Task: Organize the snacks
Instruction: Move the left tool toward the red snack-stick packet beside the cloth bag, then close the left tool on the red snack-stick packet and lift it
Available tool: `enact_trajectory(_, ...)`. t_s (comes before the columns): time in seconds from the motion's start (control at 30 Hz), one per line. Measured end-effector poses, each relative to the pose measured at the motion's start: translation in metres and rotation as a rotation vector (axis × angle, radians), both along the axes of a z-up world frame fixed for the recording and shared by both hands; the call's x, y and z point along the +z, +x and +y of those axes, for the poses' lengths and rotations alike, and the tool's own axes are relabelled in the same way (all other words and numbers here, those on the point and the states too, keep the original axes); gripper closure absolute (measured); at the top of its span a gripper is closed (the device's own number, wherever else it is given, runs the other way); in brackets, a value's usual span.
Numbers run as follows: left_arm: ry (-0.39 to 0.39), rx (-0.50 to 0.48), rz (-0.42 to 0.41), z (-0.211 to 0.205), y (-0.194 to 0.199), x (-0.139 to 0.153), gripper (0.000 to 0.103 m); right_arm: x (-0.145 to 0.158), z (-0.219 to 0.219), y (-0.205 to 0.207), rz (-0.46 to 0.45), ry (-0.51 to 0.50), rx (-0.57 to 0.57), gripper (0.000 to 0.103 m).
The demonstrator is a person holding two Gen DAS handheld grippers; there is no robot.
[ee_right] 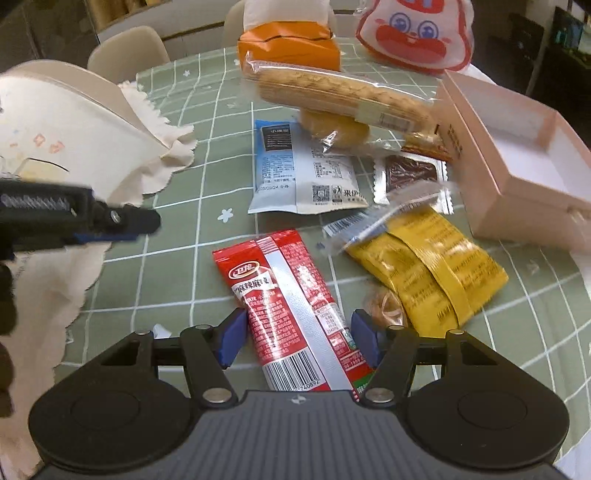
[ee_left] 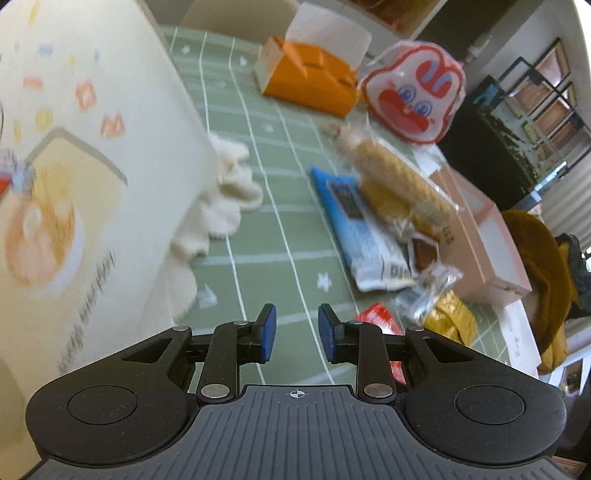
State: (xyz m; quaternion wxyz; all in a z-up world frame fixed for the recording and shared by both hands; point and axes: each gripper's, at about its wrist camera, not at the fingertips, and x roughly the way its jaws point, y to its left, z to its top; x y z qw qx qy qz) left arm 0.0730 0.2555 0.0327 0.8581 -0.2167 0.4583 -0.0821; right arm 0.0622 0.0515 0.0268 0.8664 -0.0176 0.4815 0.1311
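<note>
Snacks lie on a green checked tablecloth (ee_right: 207,177). A red snack packet (ee_right: 295,306) lies between the open blue pads of my right gripper (ee_right: 297,338), with a gap to each pad. Beyond it are yellow packets (ee_right: 432,273), a blue-and-white packet (ee_right: 295,173), a brown sachet (ee_right: 410,173) and a long cracker pack (ee_right: 340,96). My left gripper (ee_left: 297,334) is open and empty above the cloth, beside a cream paper container (ee_left: 74,166). It also shows at the left of the right wrist view (ee_right: 110,225). The red packet's corner (ee_left: 376,317) shows in the left wrist view.
An open pink box (ee_right: 517,162) stands at the right. An orange box (ee_right: 291,44) and a rabbit-face bag (ee_right: 417,33) stand at the back. The cream container (ee_right: 74,125) sits on a frilled cream cloth (ee_right: 159,140) at the left. Chairs stand behind the table.
</note>
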Motion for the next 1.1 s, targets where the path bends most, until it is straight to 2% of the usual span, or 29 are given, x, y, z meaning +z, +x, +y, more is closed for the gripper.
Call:
enact_trajectory(0.13, -0.035, -0.031, 0.077, -0.023, -0.008, -0.004, 0.074, 0.014, -0.019, -0.015, -0.040, 0.019, 0.011, 0.039)
enact_trajectory(0.2, -0.051, -0.053, 0.115, -0.041, -0.013, -0.008, 0.073, 0.024, -0.029, -0.018, -0.069, 0.033, 0.006, 0.029)
enact_trajectory(0.3, -0.044, -0.074, 0.150, -0.069, -0.013, -0.014, 0.073, 0.037, -0.052, -0.023, -0.124, 0.014, -0.032, 0.025)
enact_trajectory(0.53, 0.117, -0.054, 0.105, -0.118, 0.003, -0.009, 0.068, 0.035, -0.119, -0.031, -0.135, -0.014, -0.174, 0.025)
enact_trajectory(0.77, 0.264, -0.054, 0.084, -0.153, 0.014, -0.006, 0.055, 0.017, -0.171, -0.040, -0.123, -0.017, -0.214, 0.023)
enact_trajectory(1.03, 0.434, -0.126, 0.025, -0.185, 0.013, -0.009, 0.038, -0.008, -0.188, -0.029, -0.094, 0.026, -0.230, 0.022)
enact_trajectory(1.1, 0.459, -0.151, 0.000, -0.187, 0.011, -0.010, 0.036, -0.012, -0.187, -0.029, -0.103, 0.016, -0.221, 0.016)
